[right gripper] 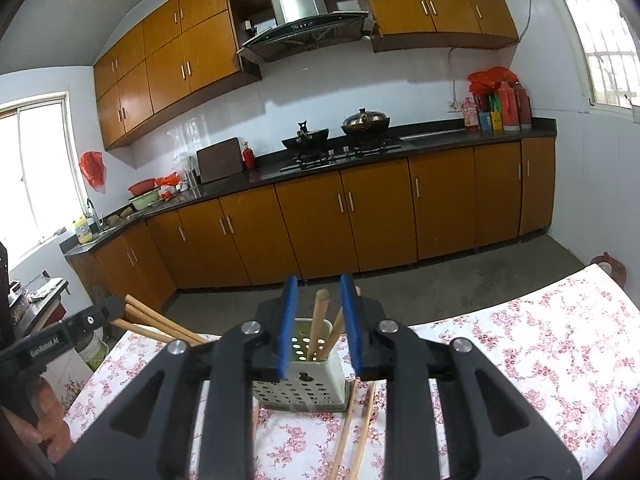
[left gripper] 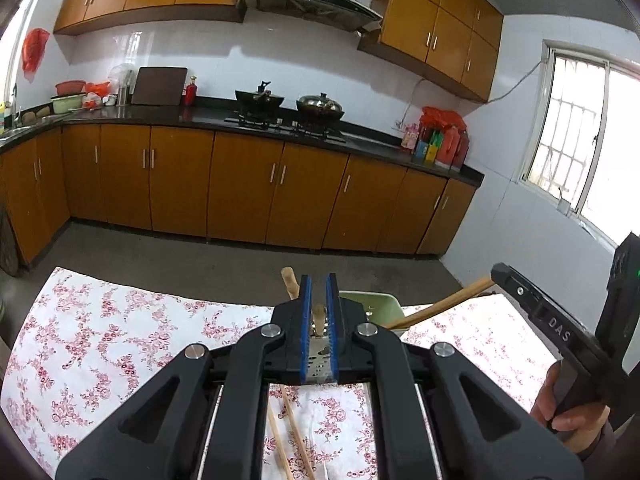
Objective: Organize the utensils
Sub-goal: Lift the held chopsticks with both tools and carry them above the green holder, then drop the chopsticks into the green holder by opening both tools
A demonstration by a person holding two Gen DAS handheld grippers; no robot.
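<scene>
In the left wrist view, two wooden chopsticks [left gripper: 292,432] lie loose on the floral tablecloth [left gripper: 120,340] at 6 o'clock, under the tool body. Above them the left gripper [left gripper: 318,280] has its blue pads clenched on a perforated metal utensil [left gripper: 318,360]. Its wooden handle [left gripper: 319,316] points away between the fingertips. A second wooden handle [left gripper: 289,280] shows just left of the tips; whether it is clamped too I cannot tell. At 4 o'clock a hand [left gripper: 568,412] holds the other tool.

Just past the left fingertips, toward 1 o'clock, stands the pale green utensil holder [left gripper: 372,304]. A wooden stick [left gripper: 440,302] leans out of it toward 3 o'clock.

In the right wrist view, the right gripper [right gripper: 318,284] is released, its pads standing apart. The holder sits on the cloth straight ahead between them. Two wooden handles [right gripper: 318,320] stand upright in it, and neither pad visibly presses on them. The chopsticks run from the holder's base toward 6 o'clock.

Farther off lies the grey floor [right gripper: 440,284], then orange-brown base cabinets [right gripper: 320,232] under a dark countertop. At 12 o'clock a wok [right gripper: 306,138] and a lidded pot [right gripper: 365,122] sit on the gas hob, below a steel range hood [right gripper: 298,4].
</scene>
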